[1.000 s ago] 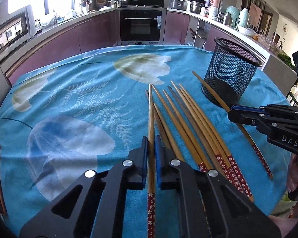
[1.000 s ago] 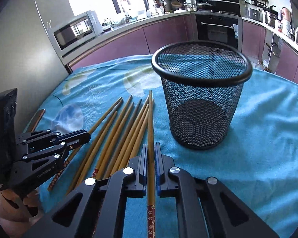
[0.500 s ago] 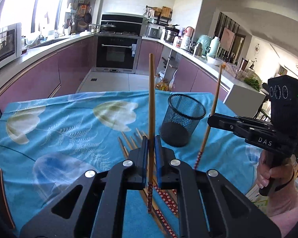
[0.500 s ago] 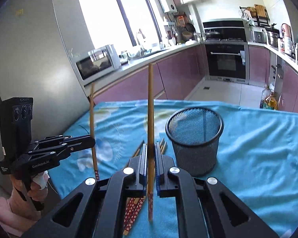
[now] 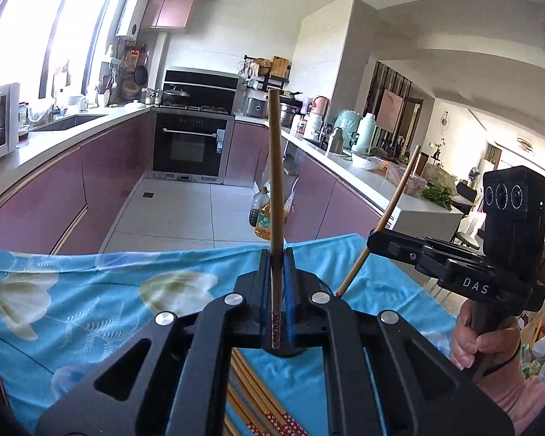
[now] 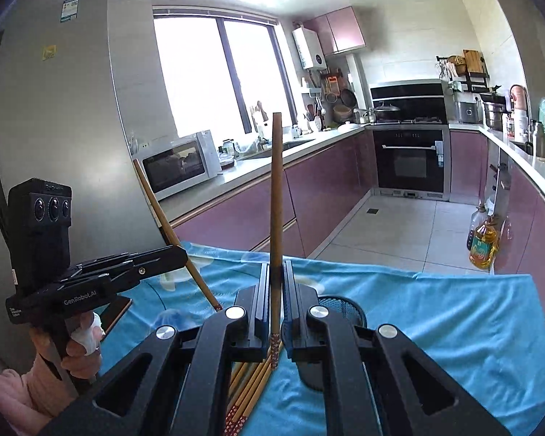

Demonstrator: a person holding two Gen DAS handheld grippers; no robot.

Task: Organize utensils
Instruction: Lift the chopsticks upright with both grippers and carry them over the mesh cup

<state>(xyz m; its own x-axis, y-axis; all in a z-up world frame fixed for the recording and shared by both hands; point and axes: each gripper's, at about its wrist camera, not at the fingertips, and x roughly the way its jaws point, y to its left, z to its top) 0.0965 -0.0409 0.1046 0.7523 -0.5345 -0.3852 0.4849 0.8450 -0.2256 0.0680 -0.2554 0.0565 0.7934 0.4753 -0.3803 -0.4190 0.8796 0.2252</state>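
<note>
Each gripper clamps one chopstick, lifted clear above the table [image 5: 91,327]. The left gripper [image 5: 277,265] has its jaws pressed onto a chopstick [image 5: 275,181] that stands nearly upright, its red patterned end hanging just below the jaws. The right gripper [image 6: 276,276] likewise pinches its chopstick [image 6: 276,200] upright, patterned end down.

In the left view, the right gripper [image 5: 372,239] shows to the right of the table, its chopstick [image 5: 392,210] leaning, and a hand [image 5: 472,341] grips the handle. In the right view, the left gripper [image 6: 181,252] shows over the table's left side with its chopstick [image 6: 163,218] tilted.

The remaining chopsticks [image 6: 252,381] lie bunched on the table's blue floral cloth [image 6: 436,319], under the grippers. The black mesh cup [image 6: 341,309] stands on the table just right of that bunch, mostly hidden behind the right gripper's fingers.

Beyond the table are purple cabinets [image 6: 247,210], an oven [image 6: 408,160] and a microwave [image 6: 178,163].
</note>
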